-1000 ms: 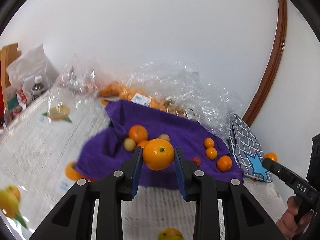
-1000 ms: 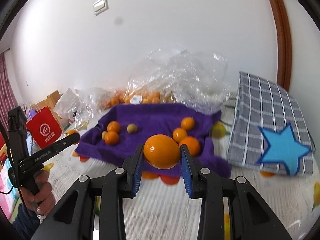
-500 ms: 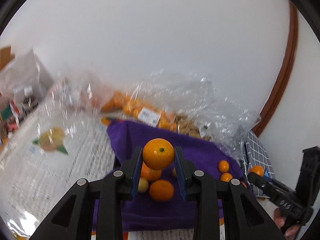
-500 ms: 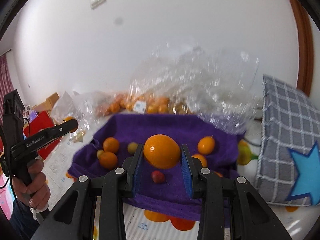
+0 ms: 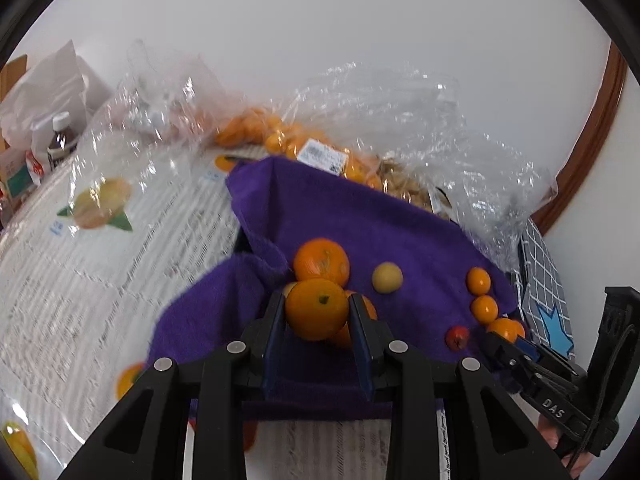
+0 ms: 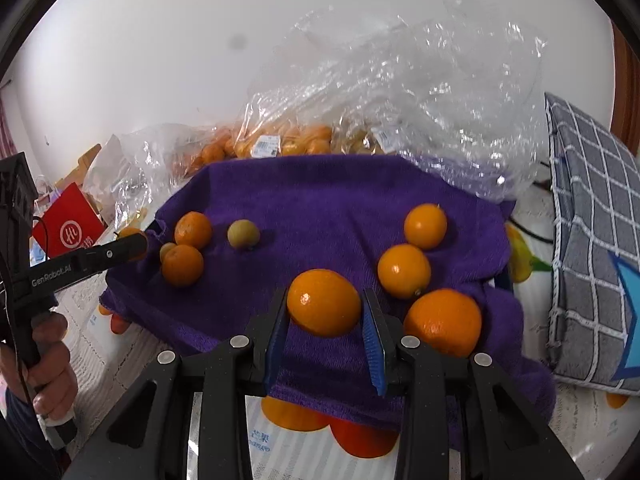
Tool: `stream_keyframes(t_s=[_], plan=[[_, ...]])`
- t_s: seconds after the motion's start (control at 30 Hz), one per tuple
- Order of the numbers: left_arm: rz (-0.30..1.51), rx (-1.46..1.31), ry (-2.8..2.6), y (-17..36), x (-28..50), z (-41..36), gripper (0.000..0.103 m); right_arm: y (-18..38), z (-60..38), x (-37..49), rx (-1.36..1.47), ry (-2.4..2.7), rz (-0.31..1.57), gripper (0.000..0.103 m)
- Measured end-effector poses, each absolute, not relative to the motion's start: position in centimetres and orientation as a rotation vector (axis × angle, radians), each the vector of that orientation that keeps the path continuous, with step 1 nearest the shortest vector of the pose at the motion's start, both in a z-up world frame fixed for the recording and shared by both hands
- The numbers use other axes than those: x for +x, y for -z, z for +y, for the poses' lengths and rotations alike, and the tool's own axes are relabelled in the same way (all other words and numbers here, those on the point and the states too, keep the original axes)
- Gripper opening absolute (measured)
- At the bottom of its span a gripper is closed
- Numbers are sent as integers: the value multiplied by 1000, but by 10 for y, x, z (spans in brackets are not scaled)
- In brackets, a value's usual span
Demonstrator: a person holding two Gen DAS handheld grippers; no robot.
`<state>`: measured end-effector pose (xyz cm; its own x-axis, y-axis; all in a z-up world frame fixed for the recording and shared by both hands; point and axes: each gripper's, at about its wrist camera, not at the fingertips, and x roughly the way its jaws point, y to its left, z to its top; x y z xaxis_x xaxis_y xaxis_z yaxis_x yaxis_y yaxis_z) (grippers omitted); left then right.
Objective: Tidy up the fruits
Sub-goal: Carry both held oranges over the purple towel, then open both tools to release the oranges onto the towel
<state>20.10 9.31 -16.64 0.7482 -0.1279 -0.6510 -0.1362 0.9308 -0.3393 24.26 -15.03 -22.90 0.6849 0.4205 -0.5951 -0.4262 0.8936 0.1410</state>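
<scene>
Orange fruit point(image 6: 324, 303) lies crosswise; clamped.

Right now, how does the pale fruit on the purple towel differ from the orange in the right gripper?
The pale fruit is yellowish-green; the orange is bright orange. The pale fruit looks smaller than the orange, though the orange is nearer the camera. The pale fruit lies free on the towel; the orange is clamped in the right gripper, above the cloth. Both are round.
</scene>
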Motion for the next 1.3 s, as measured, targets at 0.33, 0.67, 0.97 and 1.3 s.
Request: stream_keyframes(t_s=[0.33,0.67,0.97,1.3], plan=[[776,-334,-33,176,206,89,30,234,-143,242,-56,-461,675,35],[779,-317,-38,176,208,87,30,237,-144,242,-58,-448,695,36],[777,-286,-45,176,210,85,30,231,-149,235,-29,-463,671,42],[735,-297,-35,167,208,91,45,221,-151,222,-12,-474,611,54]])
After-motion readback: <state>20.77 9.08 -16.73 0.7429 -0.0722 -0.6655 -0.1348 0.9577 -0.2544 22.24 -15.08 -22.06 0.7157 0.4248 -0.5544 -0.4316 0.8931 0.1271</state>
